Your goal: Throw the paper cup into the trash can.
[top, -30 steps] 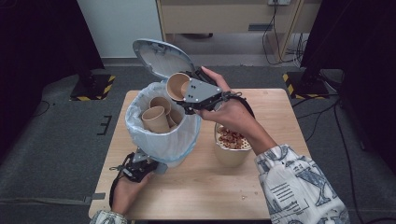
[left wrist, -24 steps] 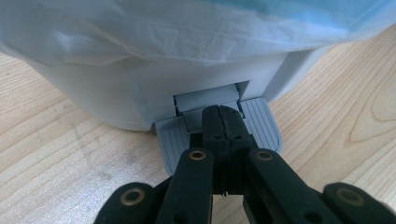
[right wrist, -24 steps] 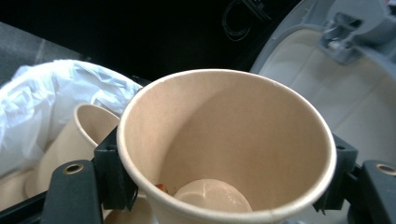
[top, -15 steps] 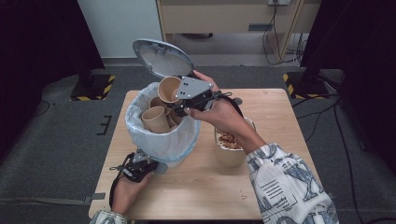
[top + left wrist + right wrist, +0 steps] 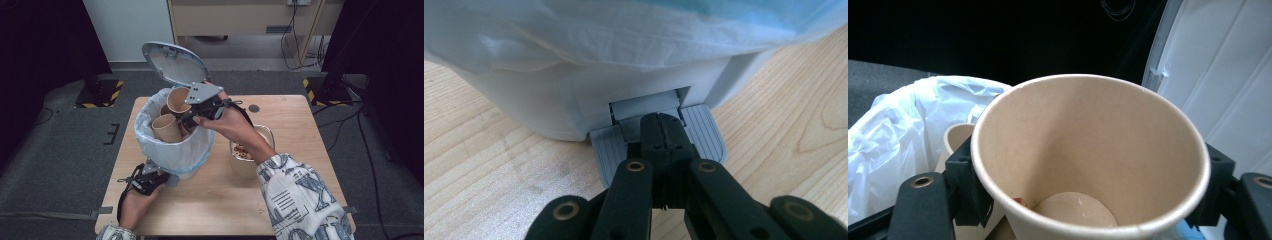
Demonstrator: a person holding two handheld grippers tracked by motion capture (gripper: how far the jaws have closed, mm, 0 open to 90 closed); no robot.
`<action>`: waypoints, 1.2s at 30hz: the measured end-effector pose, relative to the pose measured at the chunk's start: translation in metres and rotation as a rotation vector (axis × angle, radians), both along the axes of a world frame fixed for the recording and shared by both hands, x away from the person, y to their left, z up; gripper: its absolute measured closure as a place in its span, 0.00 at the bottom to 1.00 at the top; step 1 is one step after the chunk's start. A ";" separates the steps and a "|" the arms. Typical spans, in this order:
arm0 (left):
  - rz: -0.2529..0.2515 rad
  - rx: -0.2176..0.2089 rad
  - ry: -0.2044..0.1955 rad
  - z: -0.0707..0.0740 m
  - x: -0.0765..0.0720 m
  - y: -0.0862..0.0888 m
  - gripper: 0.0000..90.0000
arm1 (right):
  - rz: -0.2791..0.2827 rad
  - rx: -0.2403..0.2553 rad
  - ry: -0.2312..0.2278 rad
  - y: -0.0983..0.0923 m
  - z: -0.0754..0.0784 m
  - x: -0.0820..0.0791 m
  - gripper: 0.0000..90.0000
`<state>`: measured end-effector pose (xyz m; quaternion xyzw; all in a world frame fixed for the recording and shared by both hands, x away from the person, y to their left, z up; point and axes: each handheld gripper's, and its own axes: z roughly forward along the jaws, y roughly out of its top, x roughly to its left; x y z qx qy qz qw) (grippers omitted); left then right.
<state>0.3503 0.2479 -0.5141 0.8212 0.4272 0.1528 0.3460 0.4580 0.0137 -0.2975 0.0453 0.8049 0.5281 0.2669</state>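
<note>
Right gripper (image 5: 186,116) lowered w/ cup (image 5: 1088,160) into bin (image 5: 172,152), fingers opening

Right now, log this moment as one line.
left gripper: shut, pressing bin pedal | right gripper: jaws just opening around paper cup over bin | lid: up

Take the bin (image 5: 172,150) as your landmark. From the high view, its liner bag (image 5: 150,115) hides how far down the paper cups (image 5: 167,129) go inside it, and your right gripper (image 5: 192,116) covers the cups on the bin's far right side. The pedal at the bin's near foot is hidden under your left gripper (image 5: 150,181). The cup of brown bits (image 5: 245,152) right of the bin is half covered by your forearm; what the bits are is too small to tell. In the left gripper view the top edge cuts off the bin's body. In the right gripper view the bottom edge cuts off the held cup (image 5: 1088,165).
</note>
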 end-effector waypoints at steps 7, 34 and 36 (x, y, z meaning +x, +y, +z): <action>-0.001 -0.001 0.001 0.000 0.000 0.000 1.00 | -0.023 -0.010 0.108 0.001 -0.007 0.005 0.10; -0.001 -0.002 0.002 0.000 0.000 0.000 1.00 | -0.100 0.051 0.201 -0.016 -0.005 0.008 0.10; -0.001 -0.002 0.002 0.000 0.000 0.000 1.00 | -0.106 0.052 0.201 -0.018 -0.005 0.008 0.10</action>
